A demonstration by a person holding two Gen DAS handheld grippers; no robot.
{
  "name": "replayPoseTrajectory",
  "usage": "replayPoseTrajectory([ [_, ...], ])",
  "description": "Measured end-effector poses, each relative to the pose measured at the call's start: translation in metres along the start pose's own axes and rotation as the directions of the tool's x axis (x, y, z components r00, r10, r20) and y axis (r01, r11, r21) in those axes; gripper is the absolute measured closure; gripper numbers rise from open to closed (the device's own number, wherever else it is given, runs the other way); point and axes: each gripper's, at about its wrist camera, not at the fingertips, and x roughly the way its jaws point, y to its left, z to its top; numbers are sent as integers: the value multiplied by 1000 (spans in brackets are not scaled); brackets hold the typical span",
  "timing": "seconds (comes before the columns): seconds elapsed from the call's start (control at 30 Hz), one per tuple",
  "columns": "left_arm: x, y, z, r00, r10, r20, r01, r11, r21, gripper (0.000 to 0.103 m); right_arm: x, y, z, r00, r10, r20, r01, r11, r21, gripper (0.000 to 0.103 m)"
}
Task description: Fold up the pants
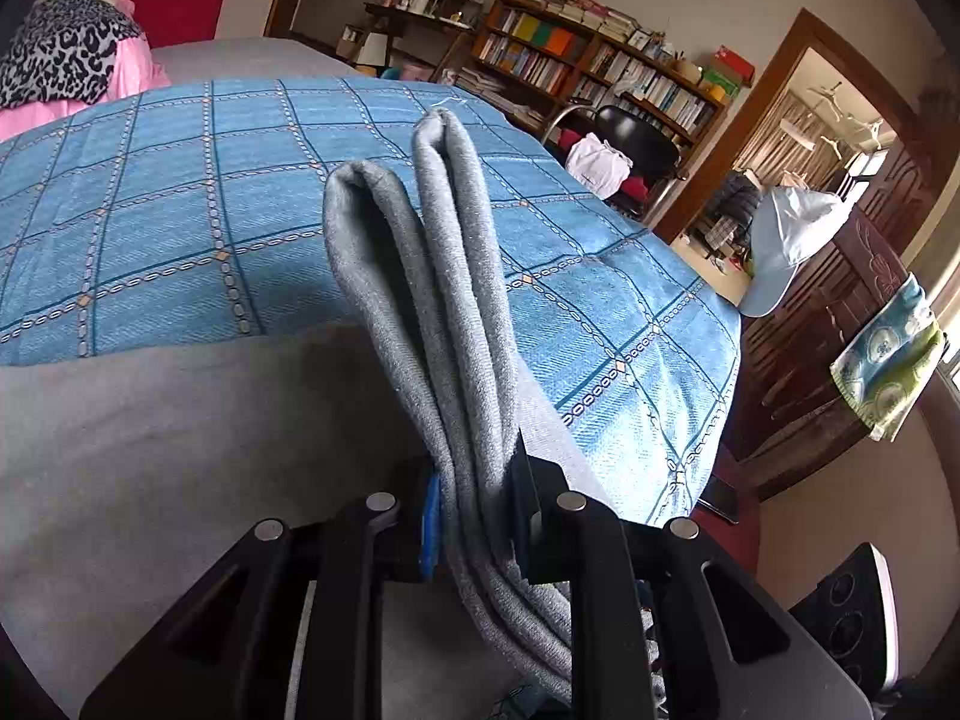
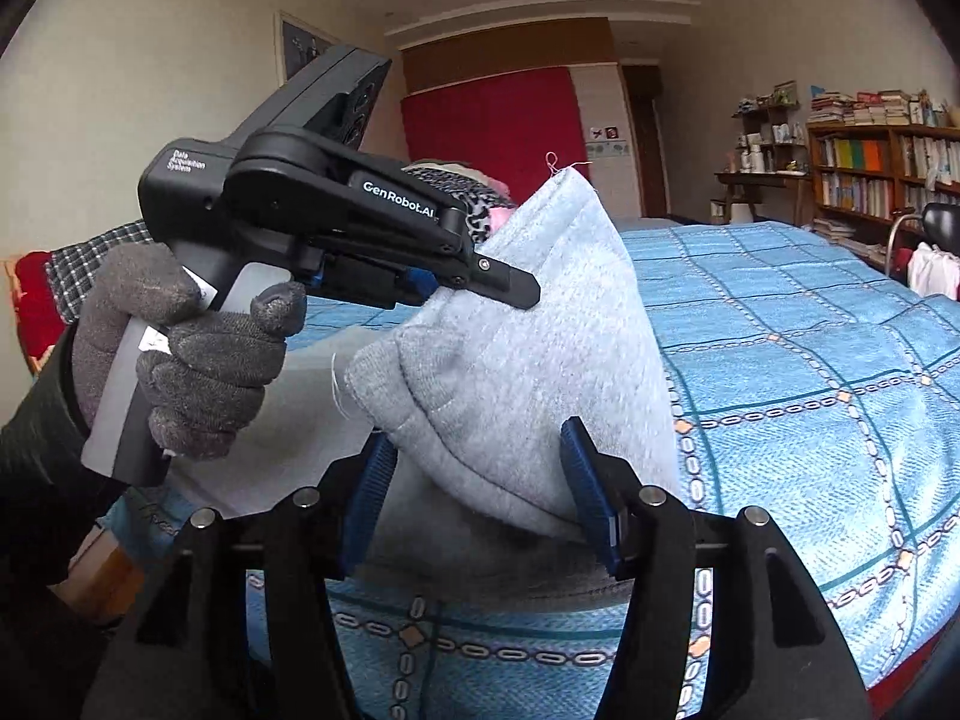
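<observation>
Grey sweatpants (image 1: 444, 276), folded into several layers, hang above a bed with a blue checked cover (image 1: 180, 210). My left gripper (image 1: 474, 480) is shut on the bunched layers, which stick up past its fingers. In the right wrist view the left gripper (image 2: 510, 291), held by a grey-gloved hand (image 2: 198, 360), clamps the upper edge of the pants (image 2: 540, 330). My right gripper (image 2: 477, 462) stands open around the lower fold. Its blue pads (image 2: 372, 480) lie beside the cloth without pinching it.
A grey sheet (image 1: 150, 420) lies at the near side of the bed. Beyond the bed are a bookshelf (image 1: 600, 60), a black chair (image 1: 636, 138), a light blue cap (image 1: 786, 240) on a wooden footboard, and leopard-print cloth (image 1: 60, 54) at the far left.
</observation>
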Motion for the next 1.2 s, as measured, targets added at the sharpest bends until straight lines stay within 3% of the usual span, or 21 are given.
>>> replayPoseTrajectory([
  [0.17,-40,30,-17,997,63,48,-62,998,-30,85,1,12,4,987,156,-30,-156,988,20,45],
  [0.33,-74,72,-41,986,149,70,-142,986,-88,85,10,18,4,976,207,-71,-204,978,45,45],
  [0.53,-93,122,-77,980,196,42,-185,966,-181,85,32,32,0,966,208,-152,-202,978,54,45],
  [0.73,-82,141,-103,979,202,30,-192,959,-208,79,59,45,-10,958,143,-249,-144,990,15,45],
  [0.87,-85,139,-106,970,234,60,-220,958,-185,69,59,40,-7,955,149,-258,-147,989,26,44],
  [1.03,-101,126,-105,937,330,113,-313,938,-147,63,60,34,7,959,168,-229,-154,985,75,44],
  [1.2,-117,103,-106,933,311,180,-295,949,-113,62,71,33,18,970,117,-213,-100,991,89,44],
])
